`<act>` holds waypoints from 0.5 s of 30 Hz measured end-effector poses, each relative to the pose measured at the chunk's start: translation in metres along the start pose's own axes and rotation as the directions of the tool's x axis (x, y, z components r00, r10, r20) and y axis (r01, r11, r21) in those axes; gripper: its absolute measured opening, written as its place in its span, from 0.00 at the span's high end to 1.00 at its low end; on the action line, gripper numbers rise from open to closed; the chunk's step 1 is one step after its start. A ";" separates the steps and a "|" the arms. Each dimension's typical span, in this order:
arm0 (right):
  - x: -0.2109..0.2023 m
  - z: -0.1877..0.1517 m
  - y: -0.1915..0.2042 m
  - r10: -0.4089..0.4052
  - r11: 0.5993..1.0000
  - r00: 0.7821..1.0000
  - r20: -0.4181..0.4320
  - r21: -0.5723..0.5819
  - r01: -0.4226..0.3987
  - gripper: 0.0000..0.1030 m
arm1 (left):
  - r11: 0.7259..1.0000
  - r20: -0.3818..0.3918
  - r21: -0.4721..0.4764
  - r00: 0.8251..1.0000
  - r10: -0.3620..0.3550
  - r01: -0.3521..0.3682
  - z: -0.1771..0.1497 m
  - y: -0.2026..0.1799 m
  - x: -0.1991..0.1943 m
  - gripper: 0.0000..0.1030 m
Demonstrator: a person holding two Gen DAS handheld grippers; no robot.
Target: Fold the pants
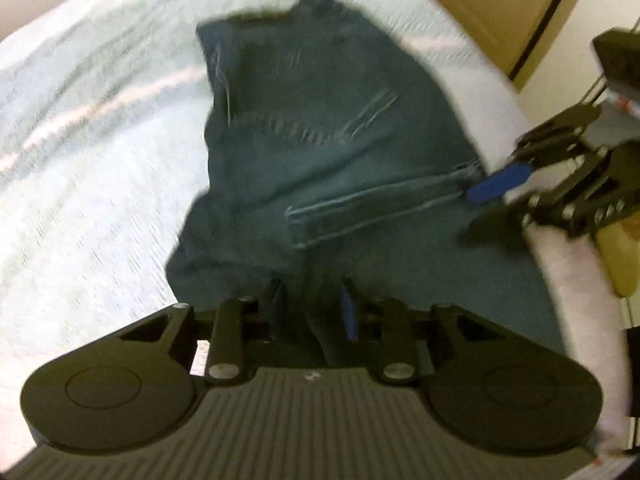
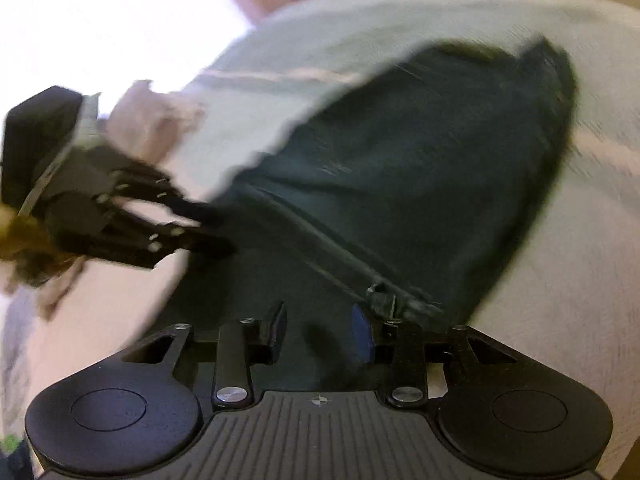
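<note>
On the bed (image 1: 80, 128), the pants (image 1: 320, 128) lay folded over, the left hand-held gripper (image 1: 310, 304) and right hand-held gripper (image 2: 318, 326) standing released at their near edge, so the next move likely called for regripping for another fold.

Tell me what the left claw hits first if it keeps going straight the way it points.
Most likely the dark blue pants: the left claw points down at the denim lying on the pale bedspread, with cloth already between its fingers. Blur leaves the exact gap unclear.
</note>
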State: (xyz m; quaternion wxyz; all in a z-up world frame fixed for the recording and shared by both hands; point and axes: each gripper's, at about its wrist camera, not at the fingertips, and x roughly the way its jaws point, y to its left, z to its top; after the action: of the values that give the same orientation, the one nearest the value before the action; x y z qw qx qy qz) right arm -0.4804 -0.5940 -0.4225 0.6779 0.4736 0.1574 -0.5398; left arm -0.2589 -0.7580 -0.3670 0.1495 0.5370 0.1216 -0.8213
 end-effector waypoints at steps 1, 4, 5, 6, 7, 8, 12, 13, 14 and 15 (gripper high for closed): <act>0.000 -0.002 -0.006 0.001 1.000 1.000 0.008 0.012 -0.001 0.68 | 1.000 0.009 -0.018 1.000 -0.001 0.001 -0.004 0.004 0.005 0.74; -0.019 -0.011 0.010 -0.053 0.997 0.998 0.042 -0.054 0.055 0.67 | 0.999 0.039 -0.026 0.998 0.042 -0.041 -0.016 0.006 -0.004 0.74; -0.029 -0.018 0.019 -0.073 0.995 0.996 0.044 -0.070 0.076 0.66 | 0.998 0.042 -0.023 0.997 0.066 -0.065 -0.023 0.003 -0.014 0.75; -0.037 -0.024 0.030 -0.073 0.994 0.997 0.039 -0.074 0.075 0.65 | 0.996 0.047 -0.015 0.995 0.087 -0.087 -0.032 0.000 -0.027 0.76; -0.047 -0.035 0.043 -0.065 0.994 0.998 0.028 -0.088 0.067 0.65 | 0.995 0.053 -0.001 0.993 0.101 -0.101 -0.041 -0.007 -0.041 0.76; -0.055 -0.046 0.061 -0.061 0.990 0.998 0.015 -0.123 0.063 0.64 | 0.993 0.058 0.023 0.991 0.118 -0.120 -0.050 -0.013 -0.057 0.76; -0.074 -0.106 0.137 -0.040 0.942 0.998 -0.049 -0.335 0.021 0.60 | 0.963 0.085 0.217 0.986 0.143 -0.158 -0.114 -0.065 -0.114 0.76; -0.078 -0.125 0.156 -0.043 0.919 0.997 -0.066 -0.394 0.014 0.60 | 0.954 0.087 0.257 0.987 0.137 -0.155 -0.128 -0.077 -0.120 0.76; -0.079 -0.143 0.172 -0.049 0.894 0.996 -0.077 -0.447 0.009 0.60 | 0.942 0.086 0.301 0.988 0.127 -0.148 -0.148 -0.092 -0.128 0.75; -0.079 -0.160 0.187 -0.059 0.866 0.995 -0.087 -0.500 0.007 0.59 | 0.928 0.087 0.344 0.989 0.121 -0.144 -0.165 -0.105 -0.133 0.73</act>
State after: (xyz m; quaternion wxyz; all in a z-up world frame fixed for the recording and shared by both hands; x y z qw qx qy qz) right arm -0.2971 -0.4233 -0.3573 0.7593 0.3056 0.3331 -0.4681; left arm -0.1087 -0.5861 -0.3056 0.1105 0.5351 -0.0676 -0.8348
